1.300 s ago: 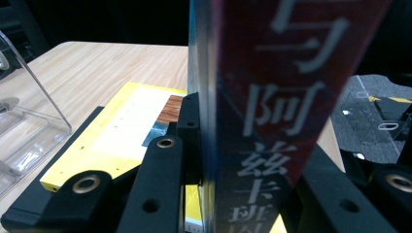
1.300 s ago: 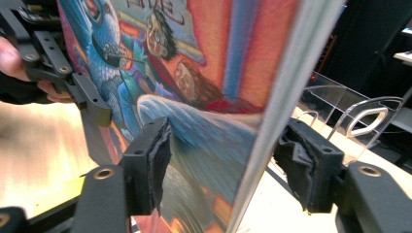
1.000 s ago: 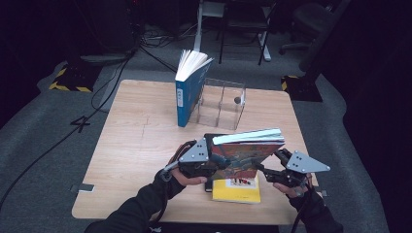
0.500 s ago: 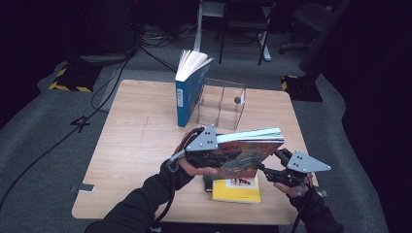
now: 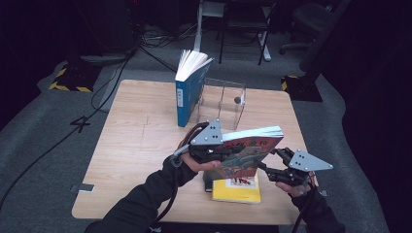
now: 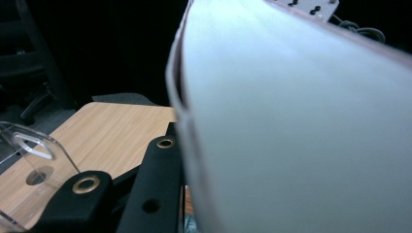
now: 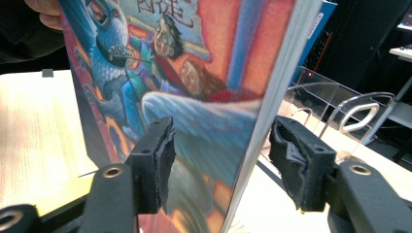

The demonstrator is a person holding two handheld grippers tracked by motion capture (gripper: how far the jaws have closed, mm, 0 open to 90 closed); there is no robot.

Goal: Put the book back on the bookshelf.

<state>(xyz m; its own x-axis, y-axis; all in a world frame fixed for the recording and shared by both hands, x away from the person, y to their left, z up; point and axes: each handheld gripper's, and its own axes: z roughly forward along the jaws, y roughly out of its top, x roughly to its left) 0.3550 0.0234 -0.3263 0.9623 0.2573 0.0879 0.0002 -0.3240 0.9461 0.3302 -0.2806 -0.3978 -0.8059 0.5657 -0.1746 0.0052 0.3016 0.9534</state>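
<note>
the left gripper point(image 5: 221, 150) grasps the colourful illustrated book point(image 5: 245, 155) at its left end; its jaws have just been closing, with the book between them. in the left gripper view the pale side of the book point(image 6: 291, 126) lies right against the black jaw. the right gripper point(image 5: 272, 170) is at the other end of this book. in the right gripper view its two jaws stand on both sides of the book point(image 7: 194, 97), the left pad point(image 7: 163, 162) on the cover, but a gap is visible between the page edge and the right pad point(image 7: 296, 160), so it does not clamp the book.

the book is held above the wooden table point(image 5: 136, 145), tilted, with its page edge upward. just under it a yellow book point(image 5: 238, 190) lies flat on the table. further back a blue book point(image 5: 187, 94) stands upright, its pages fanned open, beside a clear acrylic book stand point(image 5: 223, 102).
</note>
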